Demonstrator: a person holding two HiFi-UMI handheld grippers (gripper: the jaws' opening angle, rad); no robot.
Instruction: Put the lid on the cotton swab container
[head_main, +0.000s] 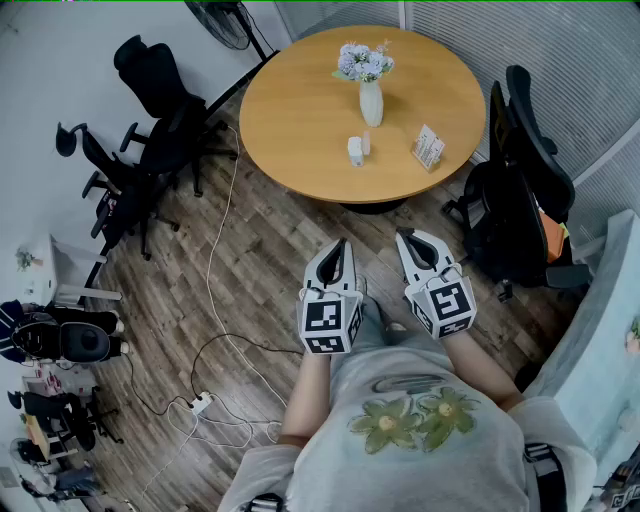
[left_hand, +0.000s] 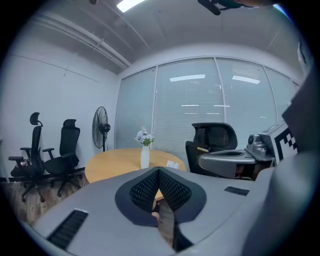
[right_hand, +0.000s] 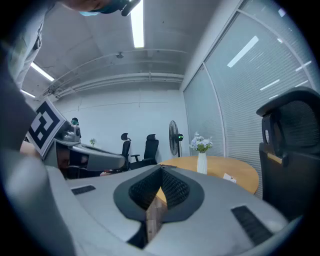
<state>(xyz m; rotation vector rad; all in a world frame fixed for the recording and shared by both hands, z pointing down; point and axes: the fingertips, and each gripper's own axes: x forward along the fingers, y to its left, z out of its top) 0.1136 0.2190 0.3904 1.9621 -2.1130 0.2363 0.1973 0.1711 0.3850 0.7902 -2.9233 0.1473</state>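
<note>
1. The cotton swab container (head_main: 355, 151) stands as a small white thing near the middle of the round table (head_main: 300, 120), just in front of the vase (head_main: 371, 102) and left of the card stand (head_main: 428, 147). A small pale piece (head_main: 366, 142) just beside it may be the lid, but it is too small to tell.
2. Both grippers hang over the floor, well apart from the table. The left gripper (head_main: 338, 243) has its jaws pressed together on nothing, and so has the right gripper (head_main: 406, 234).
3. The step in hand looks like the approach, so step up to the table's near edge rather than reach from here.
4. Part one gripper's jaws before lowering it, and take the lid level by its rim.
5. The container looks light and may tip, so steady it with the other gripper, keeping clear of the vase.
</note>
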